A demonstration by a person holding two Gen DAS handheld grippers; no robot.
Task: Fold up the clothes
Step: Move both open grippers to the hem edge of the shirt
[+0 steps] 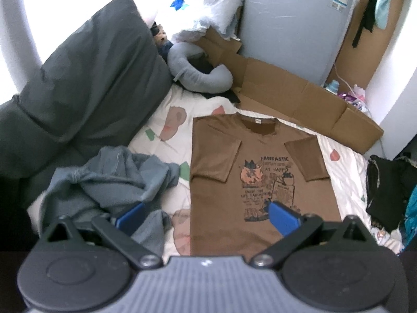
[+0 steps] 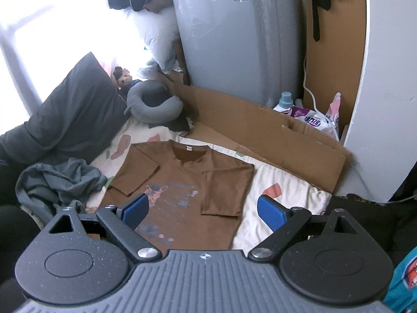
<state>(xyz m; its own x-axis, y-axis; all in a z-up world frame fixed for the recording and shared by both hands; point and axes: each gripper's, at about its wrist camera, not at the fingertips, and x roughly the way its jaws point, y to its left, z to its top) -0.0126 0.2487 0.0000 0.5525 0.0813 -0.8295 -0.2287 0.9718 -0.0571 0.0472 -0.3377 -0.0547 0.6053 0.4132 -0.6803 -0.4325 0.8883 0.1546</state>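
Observation:
A brown printed T-shirt lies flat on the patterned bed sheet, collar away from me, both sleeves folded inward over the front. It also shows in the right wrist view. My left gripper is open and empty, held above the shirt's lower hem, its blue pads wide apart. My right gripper is open and empty above the shirt's lower right part. A crumpled grey garment lies left of the shirt, also in the right wrist view.
A dark grey pillow stands at the left. A grey neck pillow and flattened cardboard lie beyond the shirt. A grey wrapped appliance stands behind. Black clothes lie at the right. Detergent bottle and bags sit near the wall.

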